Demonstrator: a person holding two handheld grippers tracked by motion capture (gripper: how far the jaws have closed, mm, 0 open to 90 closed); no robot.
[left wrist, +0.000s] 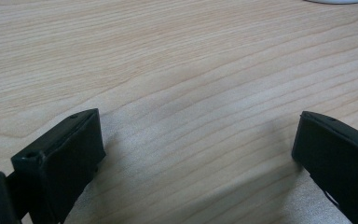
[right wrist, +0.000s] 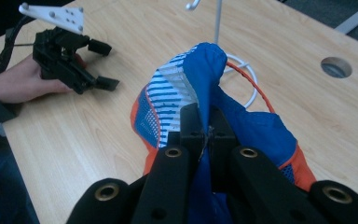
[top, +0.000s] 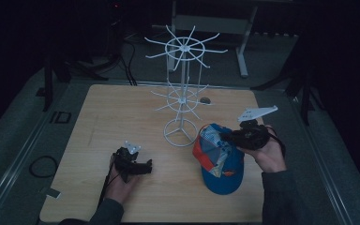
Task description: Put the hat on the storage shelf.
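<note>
The right gripper (right wrist: 206,128) has its jaws pressed together on a fold of the blue fabric of a cap (top: 220,159), pinching the crown near its top. The right hand (top: 268,152) holds that gripper at the cap's far right edge, palm turned inward, forearm coming up from the bottom right of the high view. The cap, blue and orange with a striped white panel, lies on the wooden table (top: 122,117) with its brim toward the person. Just behind the clamped jaws, a white wire rack (top: 182,89) stands with its ring base touching or nearly touching the cap.

The left gripper (top: 143,168) sits low over bare table, well to the left of the cap, jaws spread wide apart with nothing between them. The left hand (top: 122,180) grips it from below, wrist resting near the tabletop, jaws pointing toward the cap.
</note>
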